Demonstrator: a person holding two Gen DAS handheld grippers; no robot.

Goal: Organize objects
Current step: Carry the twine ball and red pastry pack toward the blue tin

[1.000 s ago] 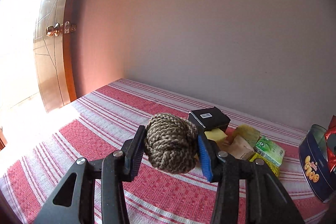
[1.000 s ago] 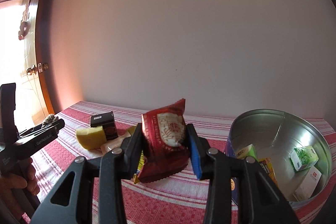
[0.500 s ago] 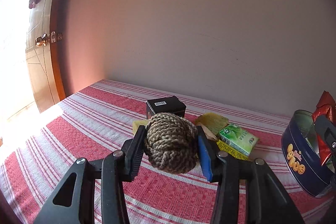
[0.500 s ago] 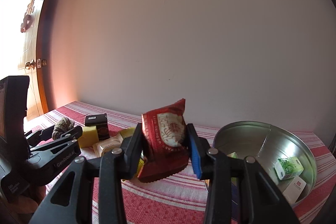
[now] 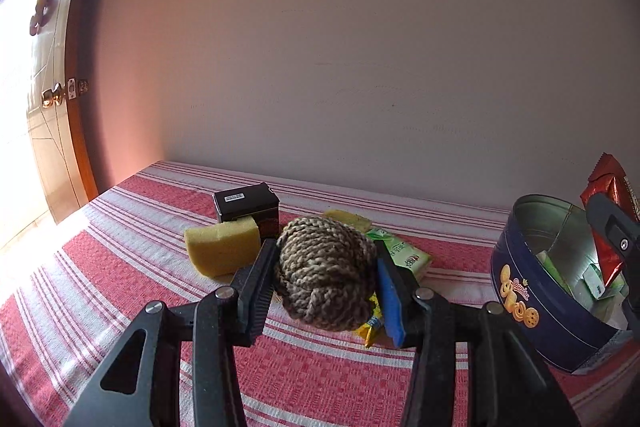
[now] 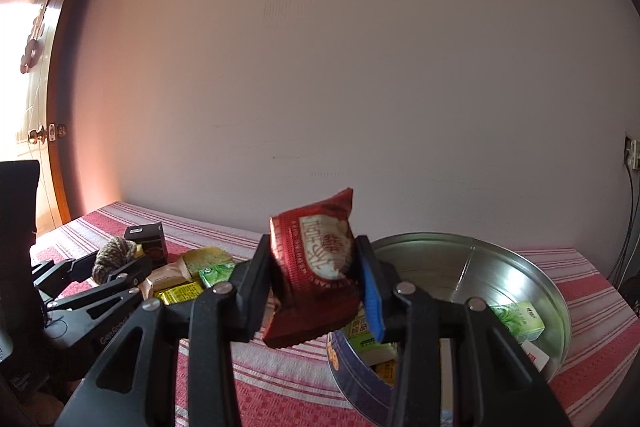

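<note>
My left gripper (image 5: 325,286) is shut on a ball of braided brown rope (image 5: 326,273), held above the red-striped cloth. In the right wrist view that ball (image 6: 114,255) shows at the left in the left gripper (image 6: 120,267). My right gripper (image 6: 316,277) is shut on a red snack packet (image 6: 316,263), which hangs just left of and above a round blue tin (image 6: 472,267). The tin (image 5: 532,311) stands at the right in the left wrist view, with the red packet (image 5: 610,195) over its far rim. Small green and white cartons lie inside.
On the cloth lie a yellow sponge (image 5: 222,245), a black box (image 5: 246,205), a green tissue pack (image 5: 402,253) and yellow sachets (image 6: 178,293). A plain wall runs close behind. A wooden door (image 5: 44,99) stands at the left; cables hang at the far right (image 6: 630,207).
Both grippers have shifted right, toward the tin. The tin now fills more of the left wrist view, and the sponge has come out from behind the rope ball.
</note>
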